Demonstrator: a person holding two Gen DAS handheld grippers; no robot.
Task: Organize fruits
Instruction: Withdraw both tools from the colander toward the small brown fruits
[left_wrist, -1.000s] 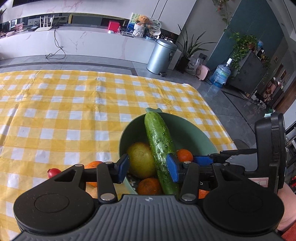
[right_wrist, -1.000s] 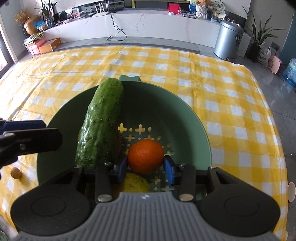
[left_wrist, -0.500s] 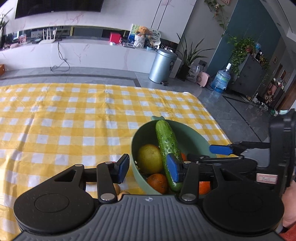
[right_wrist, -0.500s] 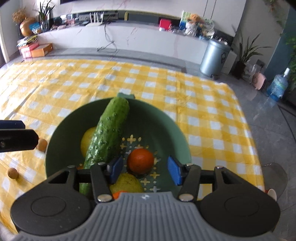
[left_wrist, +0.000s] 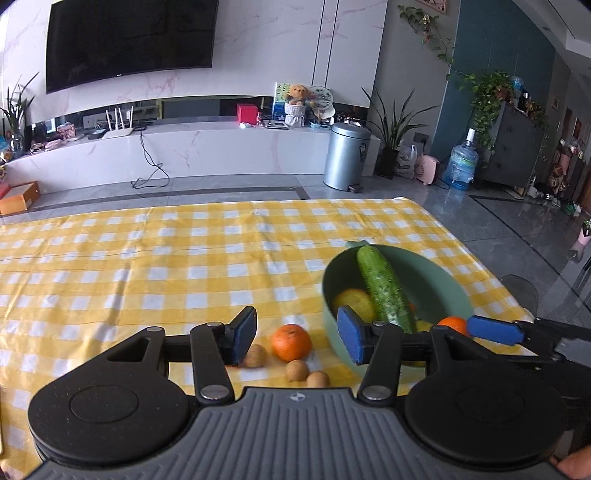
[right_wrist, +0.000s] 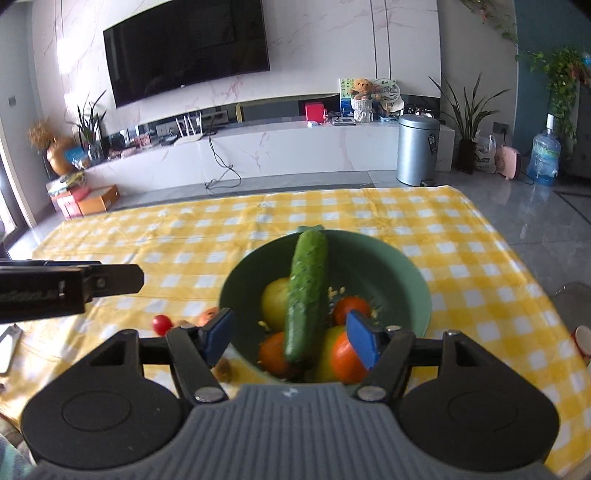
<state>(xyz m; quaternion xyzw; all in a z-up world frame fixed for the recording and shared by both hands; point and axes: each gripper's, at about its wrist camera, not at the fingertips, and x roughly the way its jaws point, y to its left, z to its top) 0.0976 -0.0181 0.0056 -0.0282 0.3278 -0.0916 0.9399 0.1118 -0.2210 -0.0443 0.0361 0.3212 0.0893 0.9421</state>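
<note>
While the green bowl (right_wrist: 402, 269) already holds a cucumber (right_wrist: 308, 288), lemons and oranges, an orange (left_wrist: 291, 342) and small brown fruits (left_wrist: 297, 370) wait on the worktop (left_wrist: 147, 273), both hand-held grippers, left (left_wrist: 297, 341) and right (right_wrist: 290, 338), having just opened, empty.

The surface (left_wrist: 147, 273) wears a yellow-and-white checked cloth, and on it a sage-green bowl (right_wrist: 399, 273) holds a dark green, speckled cucumber (right_wrist: 308, 288), a pale yellow fruit (right_wrist: 275, 302) and orange ones. Left of the bowl lie an orange (left_wrist: 291, 342), three small tan-brown fruits (left_wrist: 297, 370) and a red one (right_wrist: 161, 323). The black grippers' fingers (left_wrist: 351, 339) carry blue pads.
</note>
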